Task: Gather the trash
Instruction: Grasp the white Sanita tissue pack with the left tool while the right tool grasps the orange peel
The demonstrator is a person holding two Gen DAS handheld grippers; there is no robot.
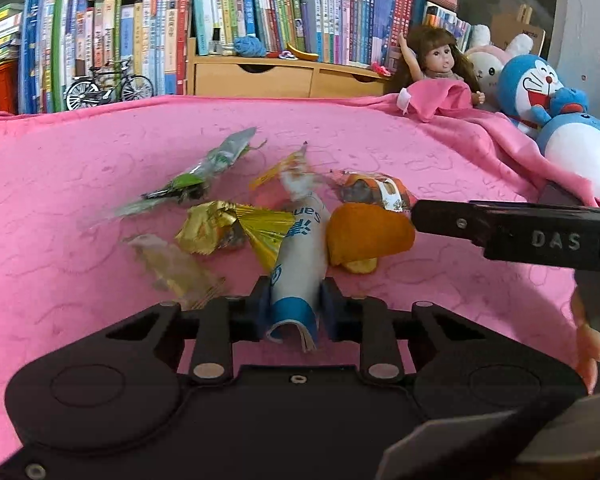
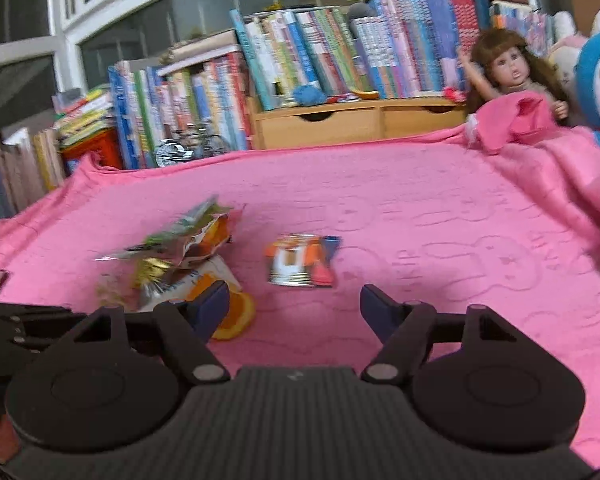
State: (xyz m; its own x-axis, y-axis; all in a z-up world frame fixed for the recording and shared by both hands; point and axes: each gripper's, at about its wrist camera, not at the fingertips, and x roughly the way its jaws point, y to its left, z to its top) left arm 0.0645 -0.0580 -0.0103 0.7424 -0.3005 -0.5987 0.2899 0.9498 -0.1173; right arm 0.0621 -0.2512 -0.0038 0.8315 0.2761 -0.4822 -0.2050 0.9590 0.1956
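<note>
Trash [image 1: 236,216] is lying scattered mid-way across the pink blanket [image 1: 380,136]: a green wrapper [image 1: 204,172], a gold foil wrapper [image 1: 224,228], a clear wrapper [image 1: 172,264], an orange peel [image 1: 364,236], an orange-and-white snack wrapper [image 1: 380,192]. A rolled white-and-blue paper tube [image 1: 300,268] is being pinched near its end by the left tongs [image 1: 296,312], both blue pads [image 1: 262,308] pressing against its sides; the tube's far end is resting among the wrappers, touching the gold foil and just beside the peel. The right tongs [image 2: 296,304] are being held wide apart, nothing between the fingers; the left finger [image 2: 212,308] is being seen just in front of the orange peel [image 2: 236,316], contact cannot be told. The snack wrapper [image 2: 302,260] is lying apart from the pile, ahead of the gap between the fingers. In the left wrist view one right finger [image 1: 500,228] is reaching in from the right, its tip beside the peel and snack wrapper. A doll [image 1: 436,64], plush toys [image 1: 540,88] and books [image 1: 260,16] are being seen behind the blanket's far edge.
</note>
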